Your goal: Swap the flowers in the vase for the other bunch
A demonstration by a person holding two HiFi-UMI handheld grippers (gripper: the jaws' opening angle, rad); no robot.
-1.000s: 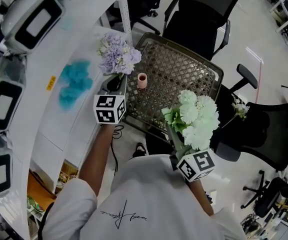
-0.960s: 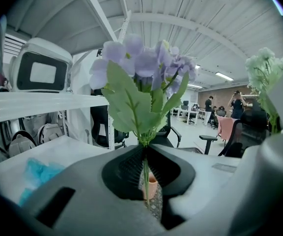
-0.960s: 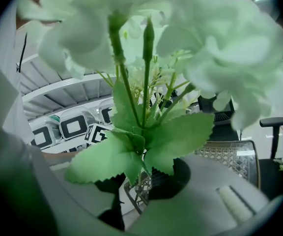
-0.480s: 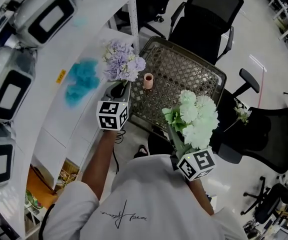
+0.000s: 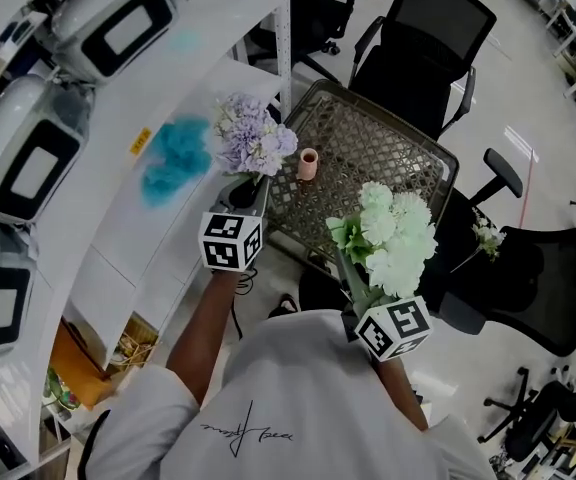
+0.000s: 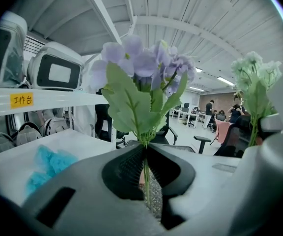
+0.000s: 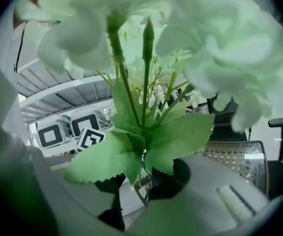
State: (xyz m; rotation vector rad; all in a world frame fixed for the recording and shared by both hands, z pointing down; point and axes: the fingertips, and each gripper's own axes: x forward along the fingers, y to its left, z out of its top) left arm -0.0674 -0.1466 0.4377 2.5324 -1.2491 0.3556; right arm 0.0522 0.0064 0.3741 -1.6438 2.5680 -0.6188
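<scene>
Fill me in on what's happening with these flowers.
A person holds a gripper in each hand. The left gripper is clamped on the stem of a purple bunch, held up in the air. The right gripper grips the stems of a white-green bunch, nearer the person. A small pink vase stands on the mesh table with no flowers visible in it, so neither bunch is in the vase at this moment.

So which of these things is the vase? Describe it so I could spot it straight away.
Find the brown woven table top in the middle of the head view, next to the white shelf. Near its left edge, just right of the purple bunch, stands the vase. It is a short, pale pink cylinder, the only pink thing there and with no flowers in it.
</scene>
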